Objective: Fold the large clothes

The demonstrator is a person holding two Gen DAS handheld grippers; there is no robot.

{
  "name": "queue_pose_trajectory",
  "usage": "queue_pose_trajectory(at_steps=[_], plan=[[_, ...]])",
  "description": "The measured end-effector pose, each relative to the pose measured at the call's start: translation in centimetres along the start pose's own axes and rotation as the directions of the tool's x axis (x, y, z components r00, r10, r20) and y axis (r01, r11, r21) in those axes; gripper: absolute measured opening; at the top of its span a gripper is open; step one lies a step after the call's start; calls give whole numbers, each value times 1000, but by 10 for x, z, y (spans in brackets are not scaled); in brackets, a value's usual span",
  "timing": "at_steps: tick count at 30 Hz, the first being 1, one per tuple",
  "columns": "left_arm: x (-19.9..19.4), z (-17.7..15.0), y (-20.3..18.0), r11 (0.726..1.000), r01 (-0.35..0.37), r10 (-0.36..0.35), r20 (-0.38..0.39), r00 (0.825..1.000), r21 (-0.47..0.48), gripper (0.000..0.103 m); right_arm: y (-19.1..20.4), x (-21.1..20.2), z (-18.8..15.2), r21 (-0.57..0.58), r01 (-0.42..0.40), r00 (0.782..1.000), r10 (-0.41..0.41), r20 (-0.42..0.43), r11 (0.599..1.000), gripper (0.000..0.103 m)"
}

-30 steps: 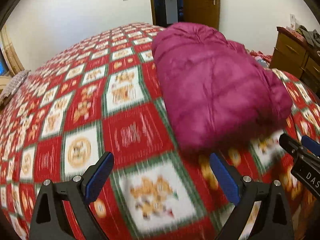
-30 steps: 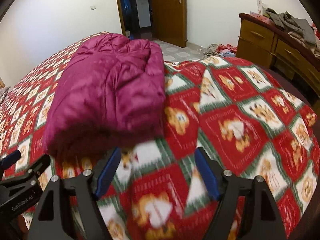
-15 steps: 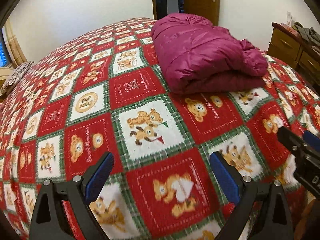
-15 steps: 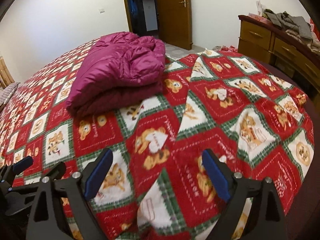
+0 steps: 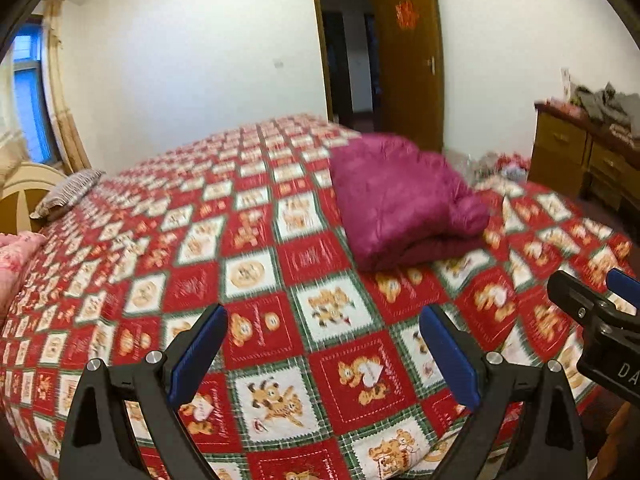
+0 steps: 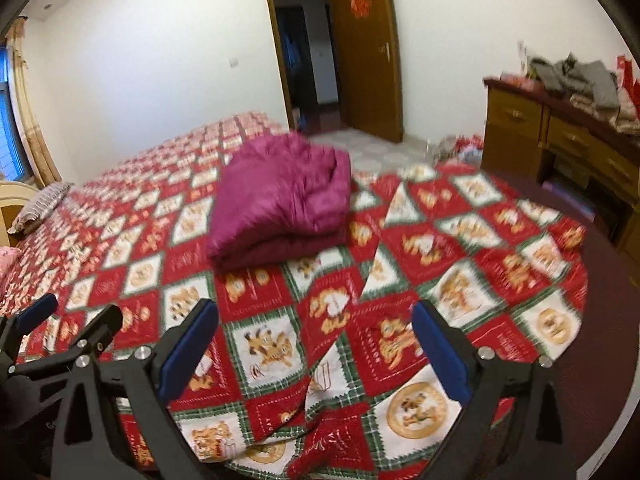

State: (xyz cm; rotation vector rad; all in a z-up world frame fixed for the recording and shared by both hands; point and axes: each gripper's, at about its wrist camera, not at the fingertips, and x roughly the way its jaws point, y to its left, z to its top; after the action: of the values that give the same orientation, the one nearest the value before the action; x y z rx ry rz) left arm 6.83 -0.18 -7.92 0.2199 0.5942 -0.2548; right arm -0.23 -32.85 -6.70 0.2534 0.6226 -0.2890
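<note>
A magenta puffer jacket [image 5: 400, 204] lies folded in a thick bundle on the red patterned bedspread [image 5: 256, 280]. It also shows in the right wrist view [image 6: 280, 200]. My left gripper [image 5: 324, 344] is open and empty, well back from the jacket near the bed's front edge. My right gripper [image 6: 314, 344] is open and empty, also well short of the jacket. The right gripper shows at the right edge of the left wrist view [image 5: 596, 312], and the left gripper at the left edge of the right wrist view [image 6: 60, 332].
A wooden dresser [image 6: 560, 136] with piled clothes stands at the right. An open wooden door [image 6: 368, 52] is at the back. Pillows [image 5: 68, 192] lie at the bed's left end. The bedspread has a fold near the front corner [image 6: 360, 304].
Both grippers have pulled back and risen away from the folded jacket, which now lies farther off. The jacket has not moved on the bed.
</note>
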Motion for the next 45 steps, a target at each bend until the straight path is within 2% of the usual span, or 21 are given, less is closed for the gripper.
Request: queue_pose_trajectory(at_steps=[4, 8, 15, 20, 24, 30, 40, 45], plan=[[-29, 12, 4, 1000, 6, -5, 70, 998, -15, 97, 6, -29, 10, -15, -8, 997, 9, 81, 1000, 100], [-59, 24, 7, 999, -5, 11, 165, 986, -38, 97, 10, -56, 20, -28, -15, 983, 20, 182, 1000, 102], [-97, 37, 14, 997, 20, 3, 272, 962, -80, 97, 14, -99, 31, -50, -7, 939, 24, 344, 999, 103], [-119, 41, 15, 996, -1, 30, 346, 938, -84, 98, 15, -115, 34, -43, -17, 913, 33, 407, 999, 103], [-128, 44, 18, 996, 4, 30, 368, 929, -93, 99, 16, -119, 33, -48, -12, 901, 31, 432, 999, 103], [-136, 45, 19, 997, 5, 27, 386, 922, -81, 100, 15, -118, 31, -50, -15, 901, 35, 432, 999, 103], [-140, 44, 18, 997, -16, 44, 397, 917, -74, 100, 14, -118, 30, -44, -13, 900, 31, 435, 999, 103], [-139, 44, 19, 997, -19, 47, 389, 920, -77, 100, 14, -118, 30, -45, -14, 900, 32, 434, 999, 103]])
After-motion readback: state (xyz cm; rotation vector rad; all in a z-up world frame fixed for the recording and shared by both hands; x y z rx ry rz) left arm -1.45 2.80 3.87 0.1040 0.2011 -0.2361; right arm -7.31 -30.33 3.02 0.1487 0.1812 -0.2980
